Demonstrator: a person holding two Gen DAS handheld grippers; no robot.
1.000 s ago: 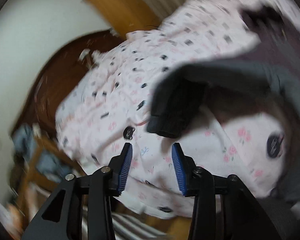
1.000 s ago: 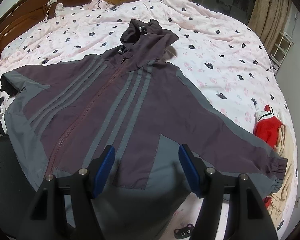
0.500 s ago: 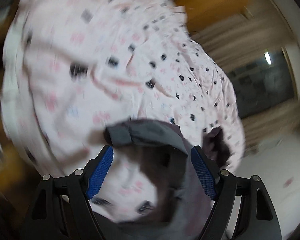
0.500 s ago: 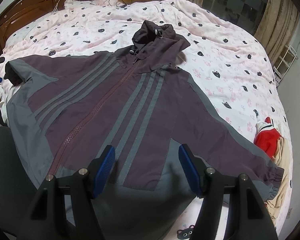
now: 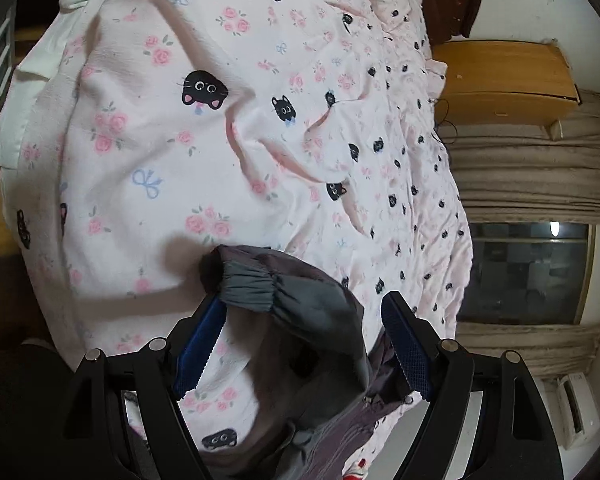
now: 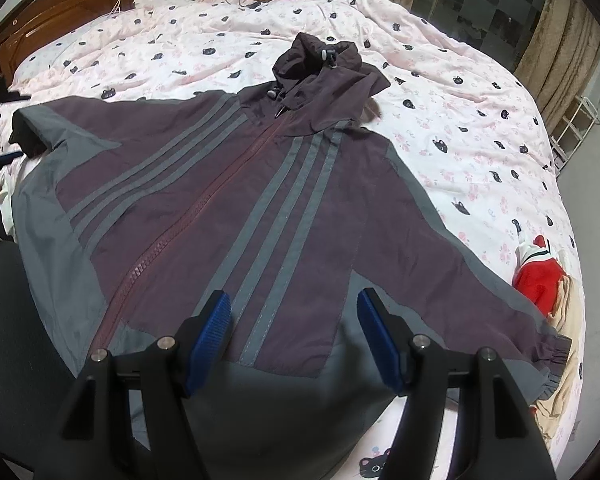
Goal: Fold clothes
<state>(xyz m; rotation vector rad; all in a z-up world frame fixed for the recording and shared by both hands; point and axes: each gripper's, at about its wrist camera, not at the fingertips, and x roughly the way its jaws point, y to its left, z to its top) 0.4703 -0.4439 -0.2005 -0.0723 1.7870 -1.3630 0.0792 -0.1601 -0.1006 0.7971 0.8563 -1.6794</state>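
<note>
So the jacket [image 6: 228, 208] is a hooded zip-up windbreaker, dark plum with grey side panels and three grey stripes slanting down each side of the chest. It's spread front-up on the bed [image 6: 460, 92], zipper closed, both sleeves stretched out to the sides, hood [image 6: 320, 64] bunched up at the top with its toggles showing. The hem end is grey and lies nearest the right wrist camera. The right sleeve ends in a gathered grey cuff [image 6: 556, 356] near the bed's edge. In the left wrist view the other sleeve's elastic cuff [image 5: 252, 284] is lifted and crumpled, opening dark.
</note>
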